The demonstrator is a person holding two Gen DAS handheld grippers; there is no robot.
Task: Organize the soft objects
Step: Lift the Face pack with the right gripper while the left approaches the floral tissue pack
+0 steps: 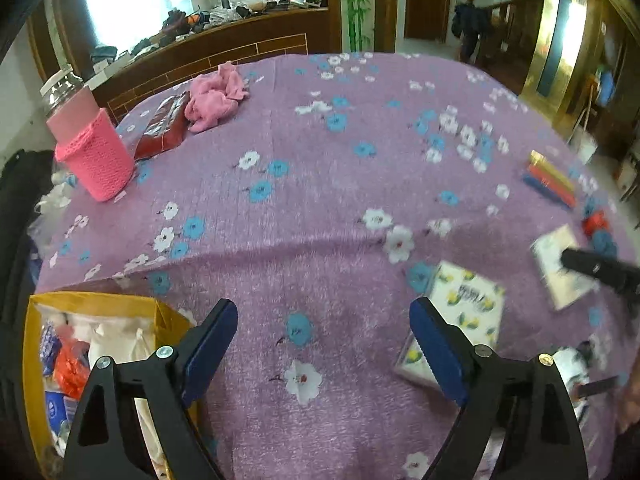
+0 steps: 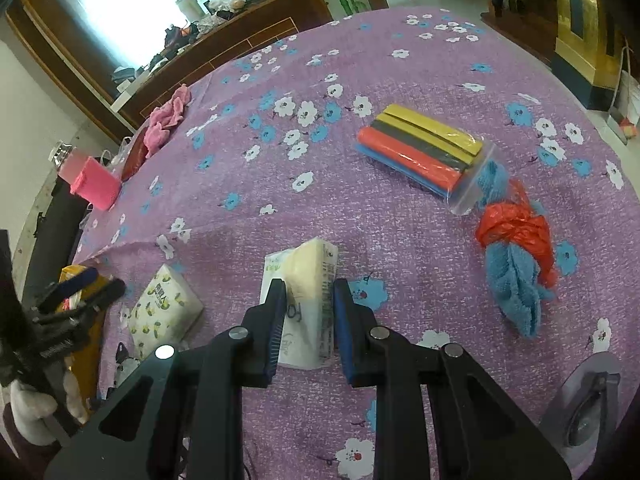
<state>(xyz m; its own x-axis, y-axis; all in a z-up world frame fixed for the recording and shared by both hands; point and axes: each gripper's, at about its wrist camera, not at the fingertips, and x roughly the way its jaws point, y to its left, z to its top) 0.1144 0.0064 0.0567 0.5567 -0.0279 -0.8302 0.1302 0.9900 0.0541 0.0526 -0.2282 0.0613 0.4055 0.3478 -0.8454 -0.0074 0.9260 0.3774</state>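
I am holding a white tissue pack (image 2: 308, 300) in the right tongs (image 2: 308, 320), which are nearly closed with both pads pressing its sides; the pack is sitting low over the purple flowered cloth of the worktop (image 2: 360, 216), and I cannot tell whether it is lifted clear or touching. My left tongs (image 1: 324, 344) are standing wide apart with nothing between them, hanging over bare cloth beside the yellow bag (image 1: 36, 364) at the worktop's near left edge.

I am judging the task as partly done. The yellow bag is already carrying several soft items, white and orange and blue packets, though I cannot make out what each one is. Plenty is waiting outside it: a lemon-print tissue pack (image 2: 166, 312) just left of the one I am gripping, a blue towel tangled with red plastic (image 2: 516, 248) to the right, a clear bag of coloured strips (image 2: 424, 152) beyond it, and a pink cloth (image 1: 216, 96) lying far across the worktop next to a dark red packet (image 1: 164, 124) and a pink knitted sleeve on a bottle (image 1: 94, 152).

I am reading the present step as carrying the gripped pack towards the bag, with most of the sorting left to do
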